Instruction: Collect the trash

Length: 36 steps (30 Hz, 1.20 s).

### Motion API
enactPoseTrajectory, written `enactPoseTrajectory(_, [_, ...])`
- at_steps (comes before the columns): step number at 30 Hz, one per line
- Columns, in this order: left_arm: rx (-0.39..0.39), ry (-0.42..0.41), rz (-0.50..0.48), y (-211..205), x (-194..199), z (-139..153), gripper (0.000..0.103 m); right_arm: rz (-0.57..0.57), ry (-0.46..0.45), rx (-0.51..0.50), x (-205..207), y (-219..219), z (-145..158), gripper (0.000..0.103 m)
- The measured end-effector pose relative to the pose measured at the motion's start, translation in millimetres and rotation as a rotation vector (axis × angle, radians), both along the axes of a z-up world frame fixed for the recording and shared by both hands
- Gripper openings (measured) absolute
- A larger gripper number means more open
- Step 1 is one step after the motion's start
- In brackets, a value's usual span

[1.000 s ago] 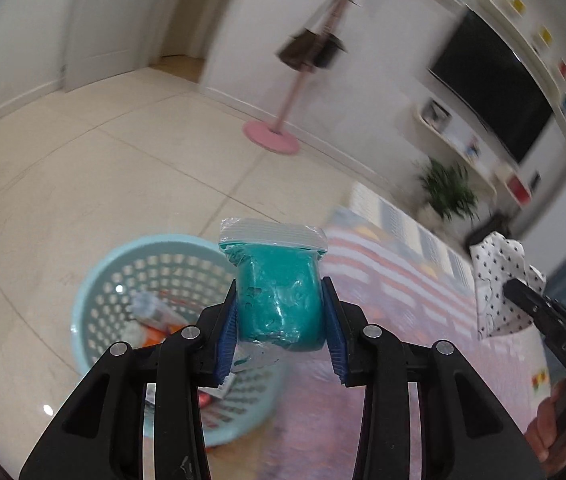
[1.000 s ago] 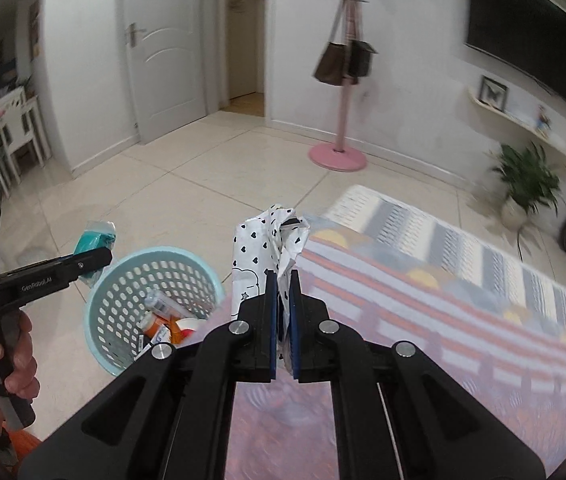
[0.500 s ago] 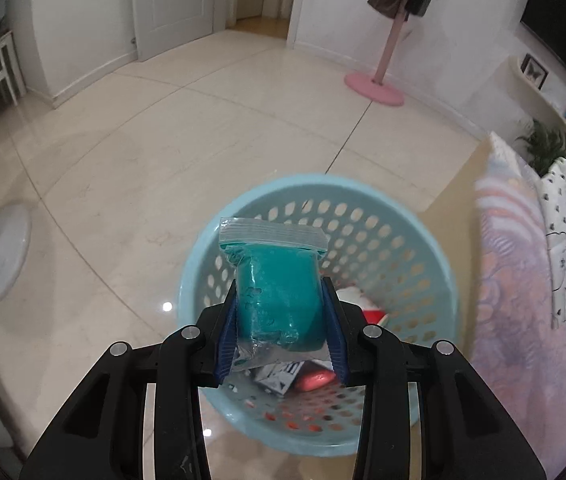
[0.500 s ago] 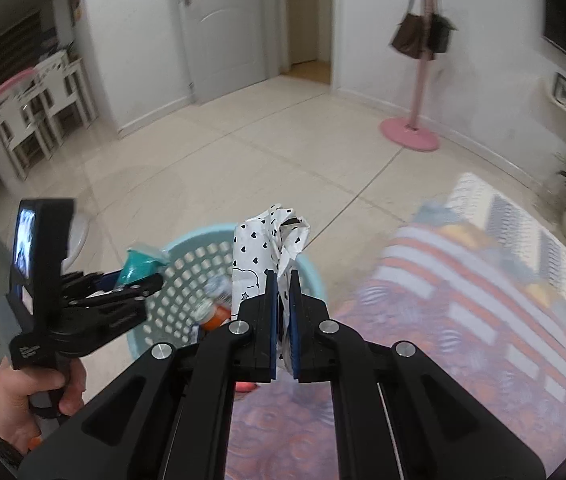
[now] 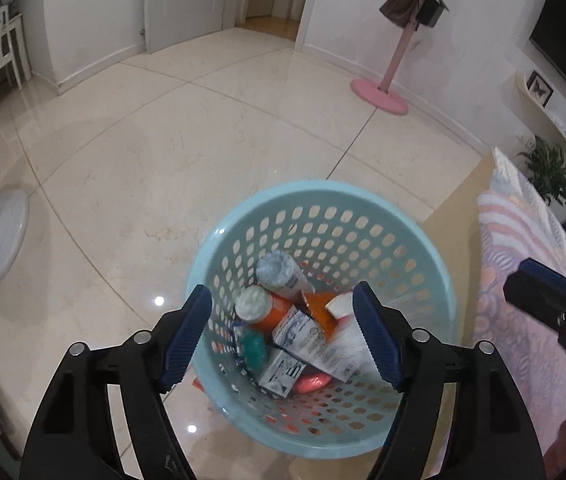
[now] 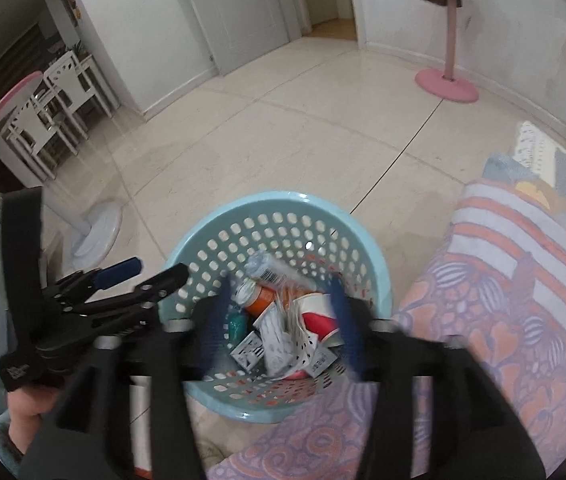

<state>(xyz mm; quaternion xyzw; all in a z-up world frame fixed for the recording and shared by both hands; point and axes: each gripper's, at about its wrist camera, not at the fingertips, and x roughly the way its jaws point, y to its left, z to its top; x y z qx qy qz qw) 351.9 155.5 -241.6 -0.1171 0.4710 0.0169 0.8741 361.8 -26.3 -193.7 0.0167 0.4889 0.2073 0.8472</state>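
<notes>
Your left gripper (image 5: 283,336) and right gripper (image 6: 283,320) both hang over the light blue basket (image 5: 435,264) on the tile floor (image 5: 163,140). Both sets of jaws have just been opening and now stand apart, nothing between the pads. The teal bag (image 5: 253,347) lies inside the basket at the left, next to an orange bottle (image 5: 263,308). The spotted white wrapper (image 6: 283,332) sits mid-pile among cartons, beside a red and white cup (image 6: 319,316). A patterned blanket (image 6: 503,300) is just right of the basket.
</notes>
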Motion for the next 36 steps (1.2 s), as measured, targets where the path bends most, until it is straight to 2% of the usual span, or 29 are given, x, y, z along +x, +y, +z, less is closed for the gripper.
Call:
enactPoseTrajectory(3, [-0.005, -0.033, -0.005, -2.6, -4.1, 9.3, 0.073, -0.007, -0.008, -0.005, -6.7, -6.0, 0.3, 0.056])
enactPoseTrajectory(8, [0.031, -0.118, -0.007, -11.5, -17.2, 30.7, 0.074, -0.04, -0.038, 0.005, -25.1, -20.6, 9.0, 0.057])
enactPoseTrajectory(11, [0.041, -0.163, -0.008, -17.3, -28.8, 46.0, 0.074, -0.065, -0.094, -0.009, -43.8, -30.3, 22.6, 0.064])
enactPoseTrajectory(13, [0.042, -0.193, -0.014, -20.5, -38.6, 56.4, 0.075, -0.087, -0.142, -0.026, -58.5, -37.1, 35.7, 0.064])
enactPoseTrajectory(16, [0.074, -0.245, -0.015, -28.1, -56.4, 73.0, 0.08, -0.103, -0.209, -0.04, -78.0, -45.5, 55.7, 0.065])
enactPoseTrajectory(18, [0.087, -0.273, -0.01, -35.6, -71.0, 85.2, 0.082, -0.11, -0.27, -0.077, -93.9, -50.8, 71.1, 0.07])
enactPoseTrajectory(21, [0.071, -0.306, -0.014, -46.6, -89.7, 100.8, 0.086, -0.126, -0.356, -0.116, -116.3, -64.8, 90.4, 0.076])
enactPoseTrajectory(26, [0.111, -0.377, -0.007, -75.2, -130.9, 115.8, 0.087, -0.207, -0.456, -0.117, -144.0, -92.2, 116.2, 0.078])
enactPoseTrajectory(31, [0.169, -0.488, 0.034, -94.5, -167.4, 124.9, 0.091, -0.251, -0.543, -0.12, -166.7, -105.7, 125.8, 0.078])
enactPoseTrajectory(34, [0.243, -0.548, 0.059, -107.3, -175.7, 129.2, 0.091, -0.25, -0.552, -0.123, -174.9, -105.8, 120.1, 0.078])
enactPoseTrajectory(36, [0.247, -0.562, 0.058, -114.1, -176.2, 128.4, 0.091, -0.245, -0.551, -0.133, -178.7, -106.2, 113.2, 0.078])
